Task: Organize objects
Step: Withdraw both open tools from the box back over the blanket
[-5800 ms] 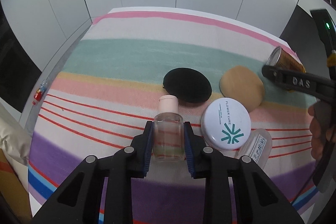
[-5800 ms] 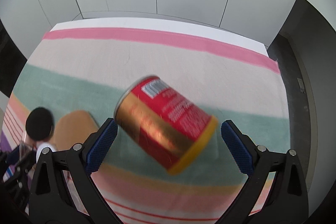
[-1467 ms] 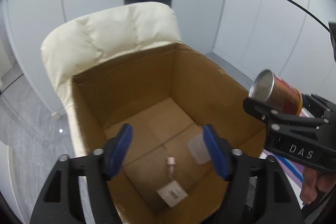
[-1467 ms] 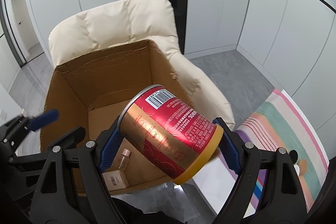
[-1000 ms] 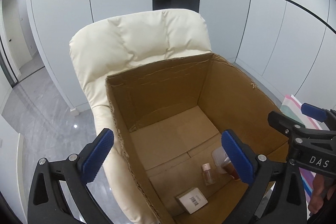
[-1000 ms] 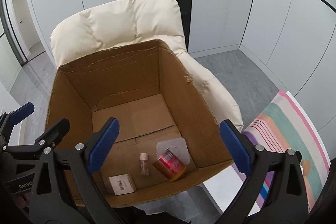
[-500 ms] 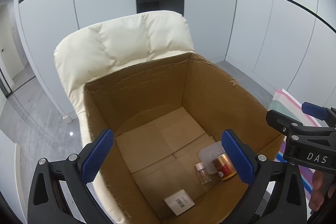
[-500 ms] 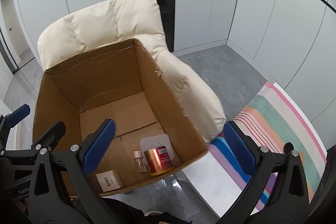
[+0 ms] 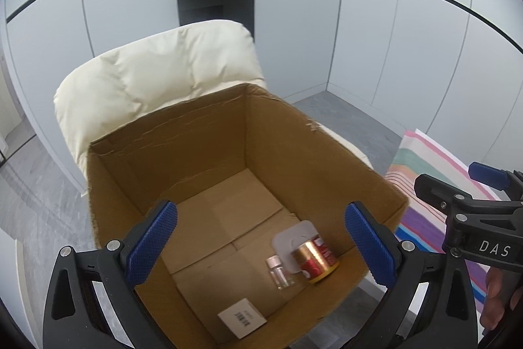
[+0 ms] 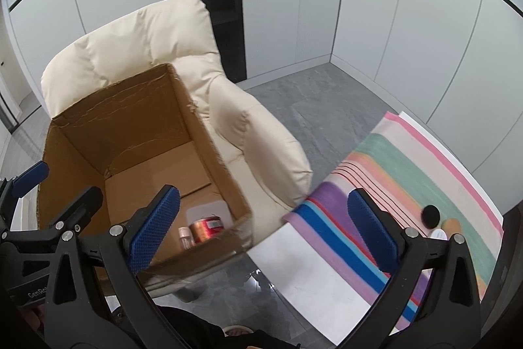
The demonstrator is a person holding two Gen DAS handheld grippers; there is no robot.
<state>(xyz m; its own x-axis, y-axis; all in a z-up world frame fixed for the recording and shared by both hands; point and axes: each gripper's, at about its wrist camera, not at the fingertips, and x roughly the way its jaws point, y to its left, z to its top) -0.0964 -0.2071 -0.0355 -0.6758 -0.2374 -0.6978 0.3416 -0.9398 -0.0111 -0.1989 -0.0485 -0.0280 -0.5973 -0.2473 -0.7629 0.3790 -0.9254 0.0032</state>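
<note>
One cardboard box [image 9: 294, 136] sits on a cream armchair [image 10: 248, 133].

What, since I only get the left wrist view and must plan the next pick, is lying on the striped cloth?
Observer: A black round pad and a tan puff lie next to each other on the striped cloth.
Operator: Anything else there?
Observer: A white item beside them, mostly hidden behind the right gripper.
Operator: Is that gripper free?
Observer: Yes, it is open, with nothing between its jaws.
</note>
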